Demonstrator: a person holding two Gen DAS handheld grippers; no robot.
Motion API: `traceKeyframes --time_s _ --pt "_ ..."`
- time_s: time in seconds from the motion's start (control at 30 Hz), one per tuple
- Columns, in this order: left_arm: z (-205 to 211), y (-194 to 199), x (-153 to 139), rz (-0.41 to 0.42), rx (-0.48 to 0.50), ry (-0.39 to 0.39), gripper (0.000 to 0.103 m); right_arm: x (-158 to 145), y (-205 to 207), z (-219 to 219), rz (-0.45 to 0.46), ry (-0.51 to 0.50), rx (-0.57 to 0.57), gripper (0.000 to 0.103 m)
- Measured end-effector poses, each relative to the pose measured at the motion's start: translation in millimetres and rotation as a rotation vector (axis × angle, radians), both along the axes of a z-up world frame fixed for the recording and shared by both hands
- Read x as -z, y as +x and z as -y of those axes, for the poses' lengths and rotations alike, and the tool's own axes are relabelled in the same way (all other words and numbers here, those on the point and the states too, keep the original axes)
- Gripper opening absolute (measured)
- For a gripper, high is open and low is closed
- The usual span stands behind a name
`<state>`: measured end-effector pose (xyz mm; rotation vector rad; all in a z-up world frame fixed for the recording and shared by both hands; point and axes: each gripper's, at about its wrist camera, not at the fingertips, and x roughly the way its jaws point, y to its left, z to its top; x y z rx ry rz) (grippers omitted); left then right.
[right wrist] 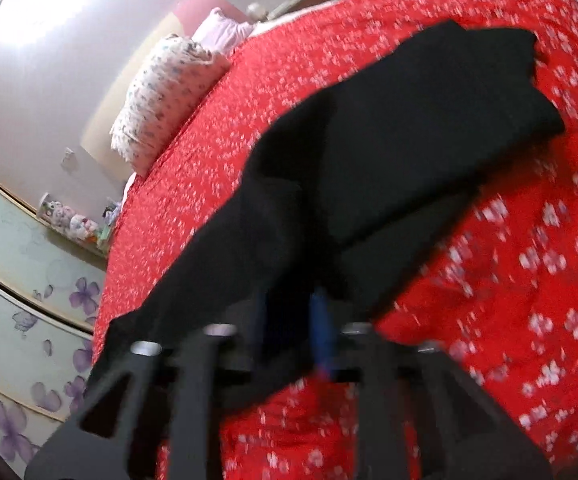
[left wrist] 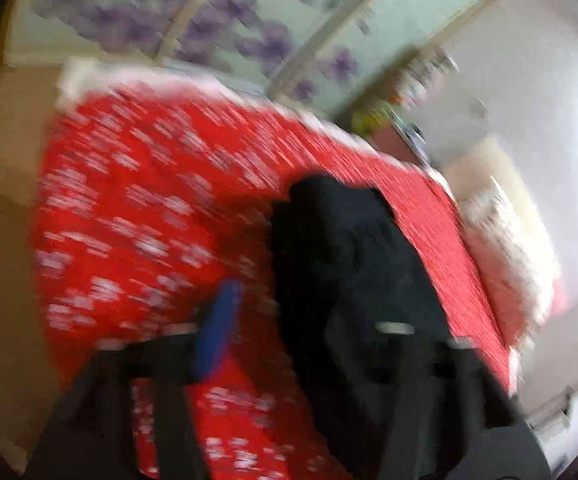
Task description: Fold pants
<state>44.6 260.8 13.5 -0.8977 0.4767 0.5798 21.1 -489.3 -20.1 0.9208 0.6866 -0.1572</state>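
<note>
Black pants (right wrist: 409, 120) lie folded in a long band across a red flowered bedspread (right wrist: 509, 280). My right gripper (right wrist: 293, 324) sits at their near edge. Its blue pads (right wrist: 323, 328) stand a little apart with dark cloth in the gap, and they do not press on it. The left wrist view is blurred. In it the pants (left wrist: 349, 260) form a dark heap right of centre. My left gripper (left wrist: 321, 340) is open wide. Its blue left pad (left wrist: 217, 328) hangs over the bedspread (left wrist: 129, 200), and its right finger is lost against the black cloth.
A flowered white pillow (right wrist: 169, 92) lies at the bed's head, also seen in the left wrist view (left wrist: 505, 248). A wardrobe with purple flowers (right wrist: 17, 280) stands beside the bed, with small items on a stand (right wrist: 73, 220). Tan floor (left wrist: 1, 200) borders the bed.
</note>
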Motion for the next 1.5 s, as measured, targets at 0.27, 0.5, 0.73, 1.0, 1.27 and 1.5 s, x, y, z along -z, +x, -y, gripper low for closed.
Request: traceKeyframes --time_s 0.27,0.5,0.73,1.0,1.27,1.5 --pt "49 -18 -45 0.185 0.047 0.261 0.088 -29 -63 64 0.141 0.058 0.196 0.043" --pt "138 30 -48 0.218 0.563 0.306 0.095 -47 -29 125 0.001 -0.201 0.154 0.043" --pt "197 47 -36 0.158 0.779 0.392 0.096 -28 -7 149 -0.176 -0.353 0.143 0.043" --pt "202 51 -21 0.127 0.791 0.366 0.099 -9 7 117 -0.279 -0.586 -0.009 0.018" --pt "184 60 -11 0.08 0.753 0.275 0.099 -21 12 88 -0.294 -0.829 -0.146 0.012" --pt "185 62 -11 0.06 0.75 0.288 0.099 -69 33 87 -0.324 -1.252 -0.04 0.011"
